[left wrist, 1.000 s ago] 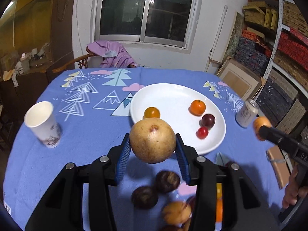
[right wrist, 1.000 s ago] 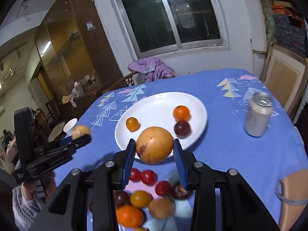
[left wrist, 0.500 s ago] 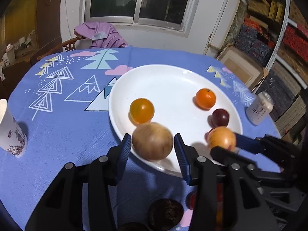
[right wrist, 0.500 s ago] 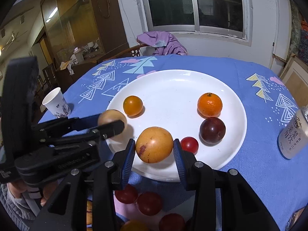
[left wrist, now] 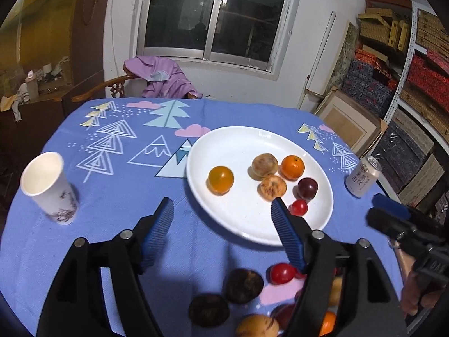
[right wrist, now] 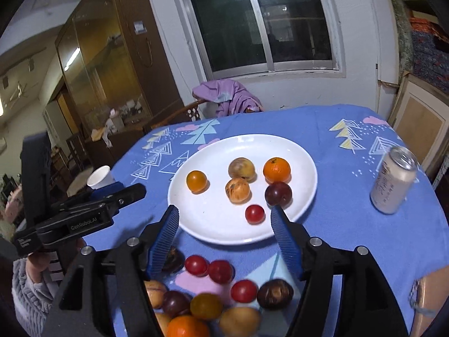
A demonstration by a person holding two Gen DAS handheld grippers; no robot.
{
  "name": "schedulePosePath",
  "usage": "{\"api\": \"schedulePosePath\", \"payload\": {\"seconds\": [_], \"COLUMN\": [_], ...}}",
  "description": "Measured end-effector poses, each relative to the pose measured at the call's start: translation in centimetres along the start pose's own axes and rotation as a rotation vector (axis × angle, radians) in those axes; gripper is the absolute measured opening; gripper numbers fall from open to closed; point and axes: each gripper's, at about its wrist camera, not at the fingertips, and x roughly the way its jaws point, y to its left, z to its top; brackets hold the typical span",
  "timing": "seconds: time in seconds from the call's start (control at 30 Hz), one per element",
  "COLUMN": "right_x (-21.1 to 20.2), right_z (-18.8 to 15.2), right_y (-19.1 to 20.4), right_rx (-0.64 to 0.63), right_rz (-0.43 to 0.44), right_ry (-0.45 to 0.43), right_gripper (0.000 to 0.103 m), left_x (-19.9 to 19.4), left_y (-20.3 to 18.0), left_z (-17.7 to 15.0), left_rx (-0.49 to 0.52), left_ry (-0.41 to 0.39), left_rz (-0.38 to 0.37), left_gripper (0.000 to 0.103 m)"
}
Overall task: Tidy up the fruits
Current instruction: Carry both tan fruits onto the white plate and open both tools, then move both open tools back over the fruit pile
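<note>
A white plate [left wrist: 247,143] [right wrist: 303,165] on the blue tablecloth holds several fruits: two tan round fruits [left wrist: 264,163] [left wrist: 272,187], an orange tomato [left wrist: 220,180], a mandarin [left wrist: 292,166], a dark plum [left wrist: 307,188] and a red cherry tomato [left wrist: 299,207]. My left gripper [left wrist: 221,210] is open and empty above the plate's near edge. My right gripper [right wrist: 223,216] is open and empty, just short of the plate. A pile of loose fruits [right wrist: 213,303] [left wrist: 252,295] lies on the cloth below both grippers.
A paper cup [left wrist: 49,188] stands at the left of the table. A drink can [right wrist: 393,181] [left wrist: 362,175] stands at the right. A chair with a purple garment [left wrist: 160,78] is behind the table. Shelves of boxes [left wrist: 407,84] fill the right.
Both grippers let go of their tan fruits, which now lie on the plate. Both have opened and drawn back from the plate toward the loose pile.
</note>
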Motion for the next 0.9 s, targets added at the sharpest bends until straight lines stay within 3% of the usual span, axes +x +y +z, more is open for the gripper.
{"api": "schedulePosePath", "payload": {"seconds": [0.1, 0.27, 0.6, 0.77, 0.9], "right_x": [-1.9, -3.3, -3.8, -3.2, -3.1], "right_z": [-1.9, -4.4, -4.9, -5.1, -5.2], "right_y": [-1.3, -4.5, -9.6, -9.5, -9.4], "right_rx": [0.048, 0.155, 0.415, 0.429, 0.425], "right_rz": [0.001, -0.009, 0.038, 0.039, 0.036], "right_ry": [-0.015, -0.009, -0.017, 0.0, 0.004], "right_gripper": [0.079, 0.08, 0.086, 0.088, 0.088], "left_x": [-1.5, -2.1, -2.6, -1.4, -0.5], "left_y": [0.5, 1.1, 1.2, -0.5, -0.3], "left_z": [-2.7, -6.0, -9.6, -10.5, -10.1], "left_rx": [0.024, 0.061, 0.127, 0.211, 0.206], "left_ry": [-0.002, 0.035, 0.071, 0.08, 0.094], "left_rz": [0.054, 0.103, 0.163, 0.181, 0.182], "left_gripper": [0.082, 0.082, 0.087, 0.087, 0.088]}}
